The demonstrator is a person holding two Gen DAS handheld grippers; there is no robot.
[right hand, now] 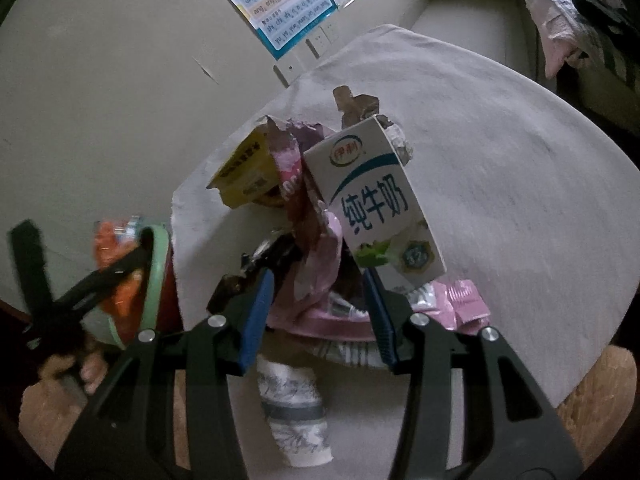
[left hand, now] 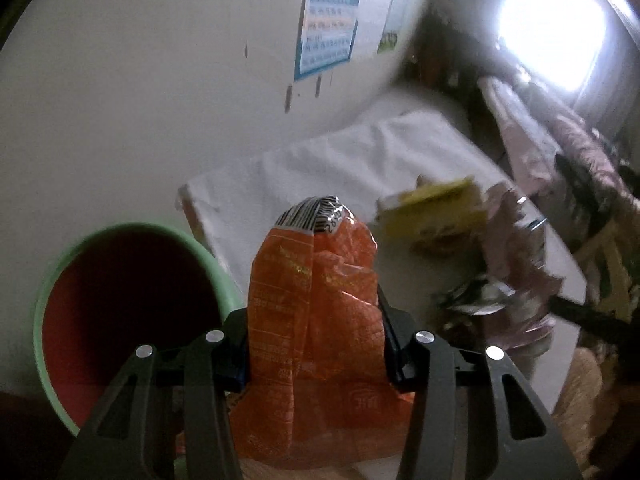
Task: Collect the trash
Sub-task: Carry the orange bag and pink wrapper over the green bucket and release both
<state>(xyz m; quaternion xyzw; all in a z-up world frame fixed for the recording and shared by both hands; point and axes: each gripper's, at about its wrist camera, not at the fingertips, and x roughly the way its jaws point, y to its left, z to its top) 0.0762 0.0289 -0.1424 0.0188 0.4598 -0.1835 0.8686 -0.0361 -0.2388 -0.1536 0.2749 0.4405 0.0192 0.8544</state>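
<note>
Holding an orange snack wrapper, your left gripper has its jaws pressed against both sides of the crumpled foil, the barcoded end sticking up beyond the fingertips. To its left sits the green-rimmed bin with a dark red inside, mouth tilted toward the camera, close beside the white-covered table. Your right gripper is over the trash pile at the table's near left part, its blue-padded jaws partly closed around pink wrappers; whether the pads actually press them cannot be told. Items in that pile: a white milk carton leaning upright just beyond the right finger, a yellow packet to the far left of it, a brown torn wrapper behind. A crushed paper cup lies on the table nearest you, below the jaws. Wall charts hang on the far wall.
</note>
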